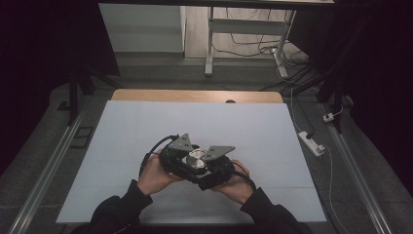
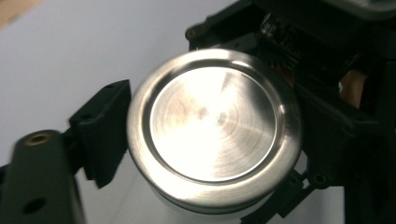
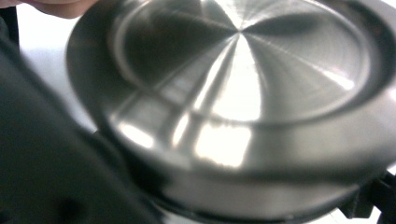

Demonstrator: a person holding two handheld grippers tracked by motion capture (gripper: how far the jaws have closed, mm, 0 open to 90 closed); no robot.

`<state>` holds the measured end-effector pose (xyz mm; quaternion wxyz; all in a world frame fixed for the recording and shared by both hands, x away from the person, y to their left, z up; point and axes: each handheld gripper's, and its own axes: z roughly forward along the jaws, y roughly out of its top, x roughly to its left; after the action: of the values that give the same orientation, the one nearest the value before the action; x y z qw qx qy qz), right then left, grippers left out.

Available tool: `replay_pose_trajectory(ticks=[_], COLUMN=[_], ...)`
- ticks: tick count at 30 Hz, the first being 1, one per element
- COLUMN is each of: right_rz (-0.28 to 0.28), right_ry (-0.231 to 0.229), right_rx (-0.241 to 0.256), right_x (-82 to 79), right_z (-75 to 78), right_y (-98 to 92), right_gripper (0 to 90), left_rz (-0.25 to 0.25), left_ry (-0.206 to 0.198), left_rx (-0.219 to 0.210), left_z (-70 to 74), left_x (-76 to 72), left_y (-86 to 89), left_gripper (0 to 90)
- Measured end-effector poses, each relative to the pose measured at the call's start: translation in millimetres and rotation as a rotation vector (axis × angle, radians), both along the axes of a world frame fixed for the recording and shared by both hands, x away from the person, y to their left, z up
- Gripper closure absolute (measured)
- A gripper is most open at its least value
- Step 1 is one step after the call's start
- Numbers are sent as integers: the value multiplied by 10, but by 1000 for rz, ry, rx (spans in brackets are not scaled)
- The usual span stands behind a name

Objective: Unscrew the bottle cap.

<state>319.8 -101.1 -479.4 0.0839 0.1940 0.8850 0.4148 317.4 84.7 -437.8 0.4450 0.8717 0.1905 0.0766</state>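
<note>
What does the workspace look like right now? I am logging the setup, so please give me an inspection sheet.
Surface: white tabletop, wooden strip at its far edge.
Job's things: round steel container with a brushed metal end, held above the table between both grippers.
Clutter: nothing seen on the table.
Grippers: left gripper and right gripper pressed close at the container; jaw closure cannot be told.
Cables: black cable loops from the left gripper; floor wires beyond.
Surroundings: power strip at right, desk frame behind.

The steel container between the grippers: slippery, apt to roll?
The steel container has a polished, brushed top, so the jaws probably slip on it easily. Its round wall suggests it would roll if laid sideways. Rigid metal, likely not fragile.
</note>
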Motion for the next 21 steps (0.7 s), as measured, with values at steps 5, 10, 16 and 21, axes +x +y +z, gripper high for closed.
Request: replay_pose_trajectory(ticks=[5,10,16,21], right_rz=[23,122,255,253], right_ry=[7,23,22,7], right_rx=[4,25,30,31], right_x=[14,-24,-133,-141], right_z=[-26,-16,-15,10], right_y=[-9,6,75,74], right_gripper=[146,146,146,147], left_rz=[-72,-263,-384,-357], left_ry=[24,40,42,22], left_rx=[-52,-27,-3,-15], left_z=[54,2,-49,-22], left_x=[61,88,60,33], left_y=[169,264,244,228], left_gripper=[18,44,106,189])
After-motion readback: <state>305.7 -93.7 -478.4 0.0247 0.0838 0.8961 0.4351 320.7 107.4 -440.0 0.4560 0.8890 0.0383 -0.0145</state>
